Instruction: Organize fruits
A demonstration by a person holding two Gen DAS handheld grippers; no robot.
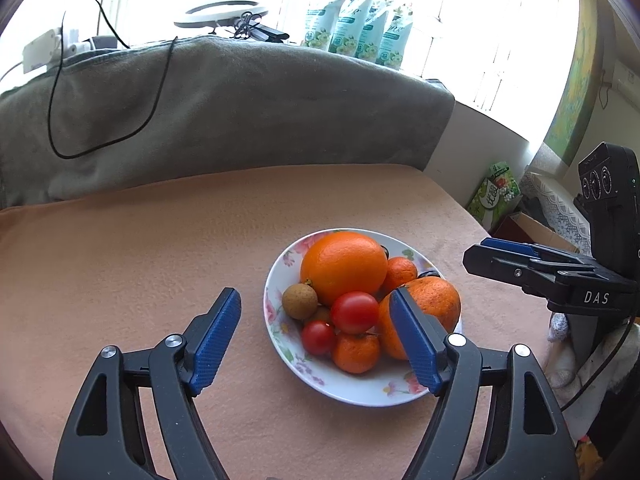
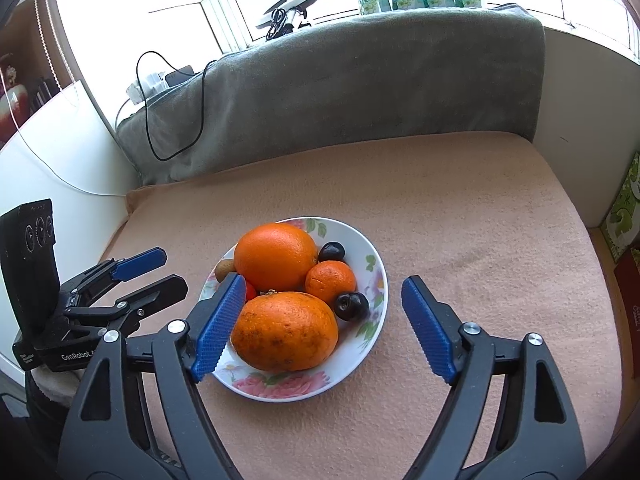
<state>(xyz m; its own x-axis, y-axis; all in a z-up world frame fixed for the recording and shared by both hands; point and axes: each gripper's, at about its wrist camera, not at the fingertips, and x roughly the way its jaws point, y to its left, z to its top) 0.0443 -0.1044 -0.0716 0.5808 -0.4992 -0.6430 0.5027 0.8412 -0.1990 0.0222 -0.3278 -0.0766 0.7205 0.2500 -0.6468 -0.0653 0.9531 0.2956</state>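
A round, glossy white bowl point(image 2: 374, 280) with a pink floral rim sits on a fuzzy peach cloth surface point(image 2: 460, 208). It holds a large smooth orange point(image 2: 275, 255), a speckled dimpled orange point(image 2: 285, 331), small mandarins, shiny cherry tomatoes point(image 1: 354, 312), a rough tan longan point(image 1: 299, 301) and dark plums point(image 2: 351, 306). The left hand-held gripper point(image 1: 316, 316) and right hand-held gripper point(image 2: 324, 304) hover over the bowl, ribbed blue pads spread wide, gripping nothing.

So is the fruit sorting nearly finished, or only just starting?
It may be nearly finished: every visible fruit, including the big orange and tomatoes, sits piled in the flowered bowl. Nothing is in hand; the left claw and right claw are open and empty. What remains is unclear.
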